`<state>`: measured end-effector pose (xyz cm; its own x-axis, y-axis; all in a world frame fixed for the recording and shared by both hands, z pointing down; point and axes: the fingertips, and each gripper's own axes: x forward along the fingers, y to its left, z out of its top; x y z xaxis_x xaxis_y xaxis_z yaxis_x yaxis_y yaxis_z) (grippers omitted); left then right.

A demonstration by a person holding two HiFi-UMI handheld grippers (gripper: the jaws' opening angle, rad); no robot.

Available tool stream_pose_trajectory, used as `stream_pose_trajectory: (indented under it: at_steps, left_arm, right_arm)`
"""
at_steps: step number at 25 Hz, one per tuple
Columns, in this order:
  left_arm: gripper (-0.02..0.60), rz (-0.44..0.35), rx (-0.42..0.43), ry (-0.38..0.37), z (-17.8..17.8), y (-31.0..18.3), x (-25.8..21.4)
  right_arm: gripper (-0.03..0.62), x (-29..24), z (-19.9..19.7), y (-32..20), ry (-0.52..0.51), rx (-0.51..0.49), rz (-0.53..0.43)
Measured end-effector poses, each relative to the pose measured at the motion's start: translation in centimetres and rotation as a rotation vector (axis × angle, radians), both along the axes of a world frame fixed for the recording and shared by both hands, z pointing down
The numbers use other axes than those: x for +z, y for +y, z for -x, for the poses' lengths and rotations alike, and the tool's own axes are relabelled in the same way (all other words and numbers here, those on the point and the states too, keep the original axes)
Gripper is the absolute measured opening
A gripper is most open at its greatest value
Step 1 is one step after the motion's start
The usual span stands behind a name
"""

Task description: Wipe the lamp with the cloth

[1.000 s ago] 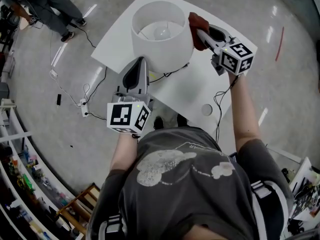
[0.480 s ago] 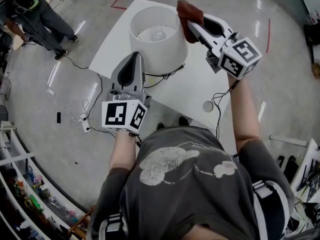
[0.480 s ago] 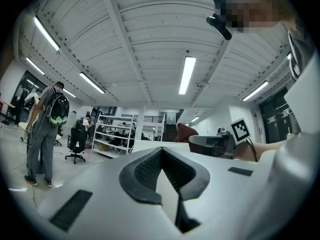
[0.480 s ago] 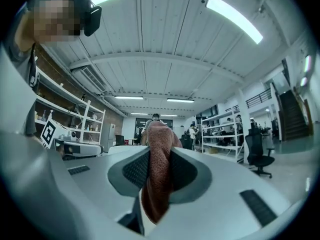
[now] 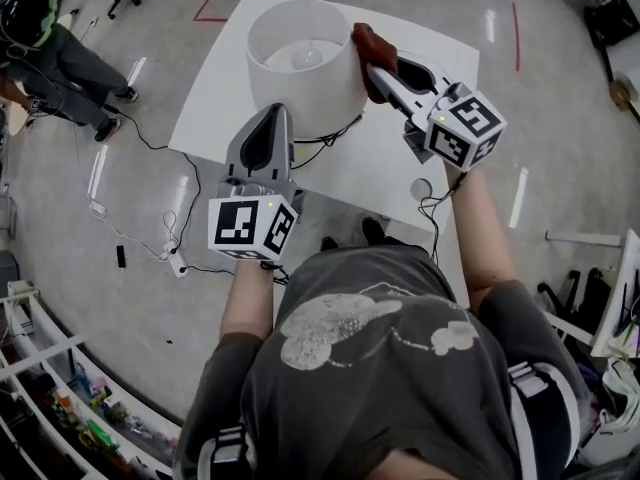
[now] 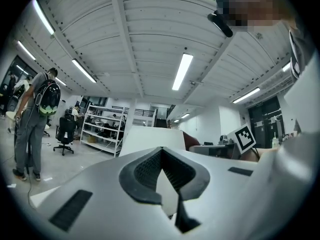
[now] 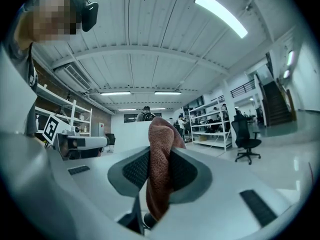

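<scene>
I see the lamp [image 5: 300, 63] standing on the far half of the white table [image 5: 375, 173], its white drum shade open towards my head camera with the bulb [image 5: 305, 56] showing inside. My right gripper [image 5: 376, 68] reaches in from the right. Its jaws are clamped on the reddish-brown cloth [image 5: 366, 43], and in the right gripper view the cloth hangs folded between the two dark pads and sticks up past their tips. The bunched end of the cloth presses against the right side of the shade, near the upper rim.

My left gripper [image 5: 275, 111] points at the near side of the lamp, low on the shade. Its tips are just beside the shade, but I cannot tell whether they touch it. In the left gripper view its jaws are closed tip to tip, with nothing held between them.

A black cable [image 5: 322, 140] runs from under the shade across the table. A small round object [image 5: 421, 188] lies near the table's front right edge. A person [image 5: 55, 58] stands on the floor, well off to the left.
</scene>
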<state>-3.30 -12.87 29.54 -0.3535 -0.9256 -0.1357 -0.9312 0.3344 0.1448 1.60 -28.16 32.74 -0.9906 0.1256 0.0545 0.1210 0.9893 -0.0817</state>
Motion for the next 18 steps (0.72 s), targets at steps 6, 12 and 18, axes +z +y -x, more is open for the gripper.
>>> stream_pose_trajectory:
  at_steps: [6, 12, 18]
  left_arm:
    - [0.008, 0.026, 0.065, 0.035, 0.1, 0.2, 1.9]
    - [0.008, 0.065, 0.120, 0.068, -0.4, 0.8, 4.4]
    - [0.008, 0.066, 0.097, 0.089, -1.4, 1.2, 5.6]
  right_arm:
    - [0.091, 3.9, -1.5, 0.8, 0.056, 0.078, 0.051]
    - [0.091, 7.8, -3.5, 2.0, 0.105, 0.152, 0.109]
    - [0.091, 10.2, -5.2, 3.4, 0.153, 0.139, 0.136]
